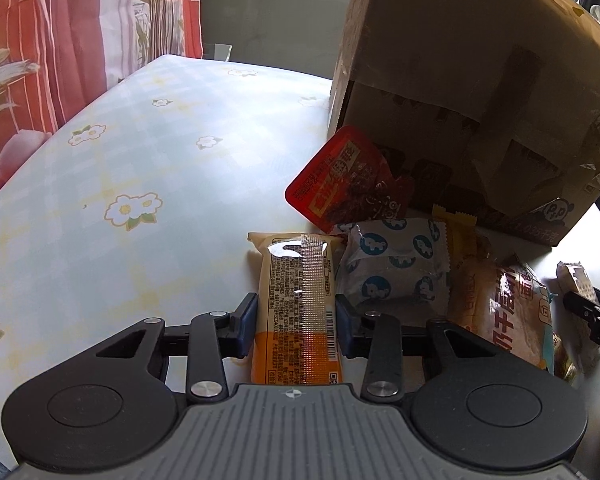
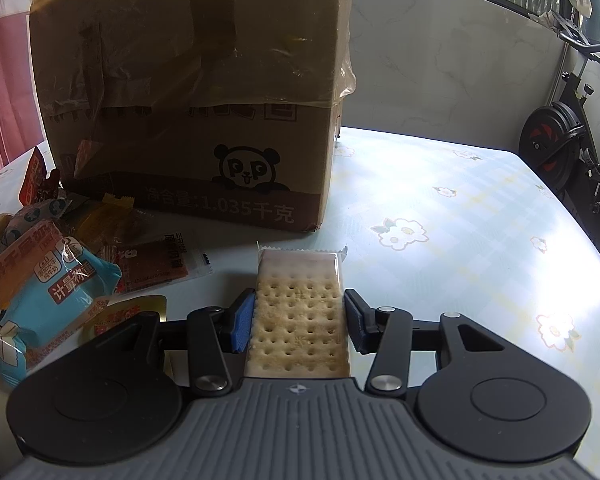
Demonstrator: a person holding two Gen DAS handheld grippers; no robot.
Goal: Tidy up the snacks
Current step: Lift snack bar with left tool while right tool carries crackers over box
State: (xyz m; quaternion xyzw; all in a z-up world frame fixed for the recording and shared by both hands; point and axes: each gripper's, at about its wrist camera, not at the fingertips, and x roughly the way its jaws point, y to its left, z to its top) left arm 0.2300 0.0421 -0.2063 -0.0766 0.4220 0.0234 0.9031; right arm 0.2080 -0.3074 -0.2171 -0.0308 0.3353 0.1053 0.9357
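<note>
The left tongs [image 1: 296, 326] are closing their 2 blue pads on both long sides of an orange-and-cream snack bar [image 1: 298, 300], which is pointing away from the camera over the flower-patterned tabletop [image 1: 140, 168]. Just right of the bar, a white packet with blue animal prints [image 1: 396, 260] is lying beside a red sachet [image 1: 340, 178] and a large brown-and-blue bag [image 1: 516, 312], all heaped at the foot of a cardboard box [image 1: 480, 92].

The right tongs [image 2: 299, 322] are gripping a clear-wrapped cracker pack [image 2: 300, 320], pads pressing on its 2 long edges, with its far end reaching toward the box [image 2: 204, 92] with the panda logo. To the left, the blue bag [image 2: 40, 296] and a flat brown packet [image 2: 156, 264] are resting on the tabletop [image 2: 460, 240].
</note>
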